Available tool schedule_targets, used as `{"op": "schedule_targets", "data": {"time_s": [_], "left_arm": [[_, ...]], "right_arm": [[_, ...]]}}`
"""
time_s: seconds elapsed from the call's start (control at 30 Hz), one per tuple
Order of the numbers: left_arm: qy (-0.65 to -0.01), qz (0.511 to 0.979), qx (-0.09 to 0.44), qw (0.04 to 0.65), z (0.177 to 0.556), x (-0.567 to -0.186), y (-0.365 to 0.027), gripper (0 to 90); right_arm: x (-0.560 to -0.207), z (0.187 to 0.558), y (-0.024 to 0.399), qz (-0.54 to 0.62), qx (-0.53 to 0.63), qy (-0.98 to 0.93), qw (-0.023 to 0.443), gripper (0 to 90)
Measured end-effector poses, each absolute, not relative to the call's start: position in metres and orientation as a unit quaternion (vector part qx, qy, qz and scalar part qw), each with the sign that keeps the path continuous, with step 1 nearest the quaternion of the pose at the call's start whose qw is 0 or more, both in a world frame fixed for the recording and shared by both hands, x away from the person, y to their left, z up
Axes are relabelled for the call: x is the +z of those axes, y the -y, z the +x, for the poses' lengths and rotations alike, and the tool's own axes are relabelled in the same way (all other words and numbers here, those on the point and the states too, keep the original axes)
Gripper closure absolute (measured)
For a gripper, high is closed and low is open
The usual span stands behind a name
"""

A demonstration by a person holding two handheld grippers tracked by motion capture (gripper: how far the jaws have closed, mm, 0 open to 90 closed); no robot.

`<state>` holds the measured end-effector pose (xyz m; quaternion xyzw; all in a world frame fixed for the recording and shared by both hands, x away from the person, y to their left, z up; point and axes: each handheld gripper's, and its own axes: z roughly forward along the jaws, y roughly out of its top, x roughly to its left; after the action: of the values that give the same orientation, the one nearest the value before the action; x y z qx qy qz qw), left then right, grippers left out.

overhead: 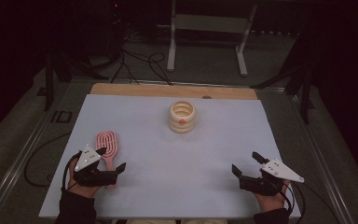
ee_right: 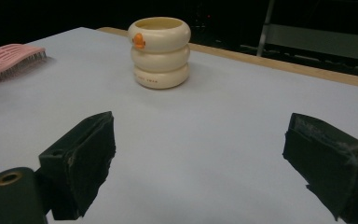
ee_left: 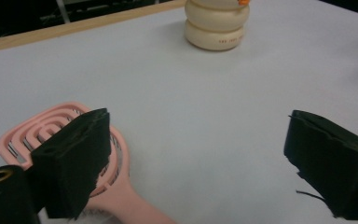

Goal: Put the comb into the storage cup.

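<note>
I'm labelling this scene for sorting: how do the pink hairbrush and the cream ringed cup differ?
The pink hairbrush lies flat on the table, while the cream ringed cup stands upright. The hairbrush is long, with a slotted head and a handle; the cup is round, built of three stacked rings, open on top. The hairbrush lies by the left gripper; the cup stands apart, farther back. Both rest on the white table.

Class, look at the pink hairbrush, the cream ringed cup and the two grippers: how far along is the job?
Done: nothing visible; the pink hairbrush lies flat on the table, apart from the cream ringed cup. In hand: the left gripper, jaws open, sits over the brush handle without gripping. Left: probably grasping the brush and moving it, perhaps into the cup. The right gripper is open, holding nothing.
</note>
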<state>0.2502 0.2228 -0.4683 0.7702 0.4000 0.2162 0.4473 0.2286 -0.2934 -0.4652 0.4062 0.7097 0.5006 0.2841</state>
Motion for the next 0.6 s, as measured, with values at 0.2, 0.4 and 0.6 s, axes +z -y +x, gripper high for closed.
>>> {"op": "schedule_targets", "data": {"time_s": [0.2,0.4,0.6], "left_arm": [[-0.409,0.779,0.216,0.422,0.251,-0.472,-0.22,29.1],[-0.399,0.805,0.18,0.399,0.255,-0.479,-0.222,63.2],[-0.408,0.811,0.159,0.388,0.258,-0.483,-0.227,79.0]], "right_arm": [[-0.466,0.229,0.293,0.406,0.501,-0.71,0.283,8.9],[-0.466,0.229,0.293,0.407,0.499,-0.711,0.284,8.9],[-0.466,0.229,0.293,0.407,0.498,-0.711,0.284,8.9]]}}
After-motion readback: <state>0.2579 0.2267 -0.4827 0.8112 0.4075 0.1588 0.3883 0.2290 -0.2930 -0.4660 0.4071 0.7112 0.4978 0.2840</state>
